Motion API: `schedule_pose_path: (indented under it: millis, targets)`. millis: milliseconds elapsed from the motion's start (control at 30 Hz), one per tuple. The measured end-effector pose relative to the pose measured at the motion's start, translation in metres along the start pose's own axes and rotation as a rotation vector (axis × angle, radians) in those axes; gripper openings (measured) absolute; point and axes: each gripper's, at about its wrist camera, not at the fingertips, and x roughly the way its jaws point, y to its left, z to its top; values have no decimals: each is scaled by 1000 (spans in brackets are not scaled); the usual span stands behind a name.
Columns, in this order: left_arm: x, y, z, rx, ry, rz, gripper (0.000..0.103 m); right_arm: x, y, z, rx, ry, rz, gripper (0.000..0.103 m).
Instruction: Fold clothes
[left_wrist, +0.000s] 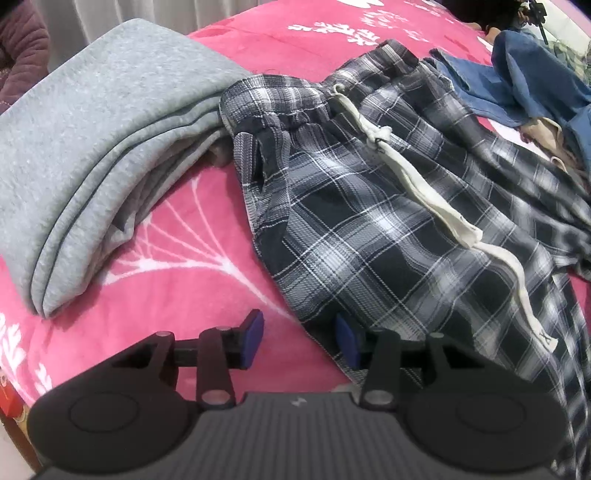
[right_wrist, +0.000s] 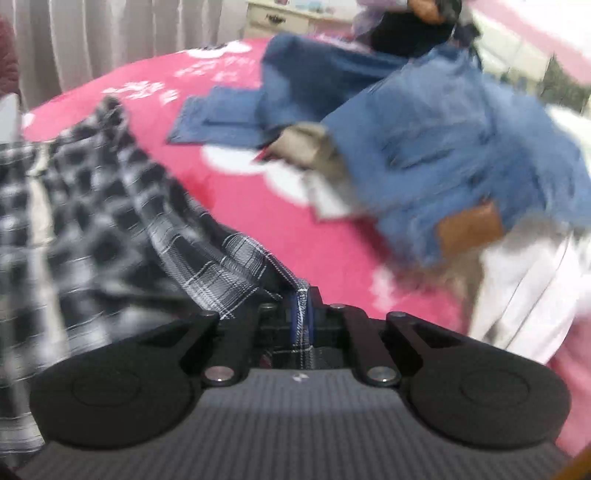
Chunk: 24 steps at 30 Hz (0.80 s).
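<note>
1. Gripping an edge of the plaid trousers (right_wrist: 207, 266), the right gripper (right_wrist: 303, 314) has its blue pads pinched tight on the cloth; the left gripper (left_wrist: 300, 341) stands wide apart with nothing between its pads, low at the trousers' near edge.
2. The trousers lie spread and rumpled on the pink bedcover (left_wrist: 177, 258), waistband away from the left gripper, with the white drawstring (left_wrist: 417, 184) trailing down across them.
3. The fabric looks thin, light and limp, so it will probably sag and slide rather than hold a crease; I judge the waistband and the leg hems the firmest places to take hold.
4. Count: one plaid pair; one grey garment (left_wrist: 92, 147), lying folded beside it; at least one blue denim piece (right_wrist: 461, 147) in a loose heap further off, with beige and white cloth too blurred to count.
</note>
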Motion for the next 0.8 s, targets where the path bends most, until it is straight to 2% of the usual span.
schedule_pose_path:
  millis: [67, 200, 233, 300, 367, 400, 467, 533, 600, 800]
  targets:
    - [-1, 1, -2, 9, -3, 2, 46, 34, -9, 9, 8, -3, -38, 5]
    - [-3, 5, -2, 30, 2, -8, 45, 101, -31, 11, 152, 105, 29, 14]
    - [-6, 9, -1, 24, 3, -19, 44, 99, -34, 13, 170, 104, 29, 17]
    - [-10, 17, 0, 9, 6, -42, 44, 75, -38, 16, 181, 76, -29, 43]
    - [-16, 29, 5, -35, 0, -75, 47, 44, -45, 16, 219, 35, -72, 55]
    - [-18, 34, 8, -57, -8, -82, 49, 24, -50, 15, 257, 7, -81, 55]
    - [-20, 44, 17, -98, -29, -80, 57, -9, -61, 14, 396, -21, 113, 55]
    - [-18, 51, 28, -134, -45, -84, 57, -30, -57, 15, 485, -32, 381, 54]
    - [-9, 50, 38, -166, -54, -95, 57, -44, -27, 20, 447, -29, 483, 54]
    - [10, 58, 70, -227, -94, -139, 57, -36, 58, 6, 454, 104, 622, 52]
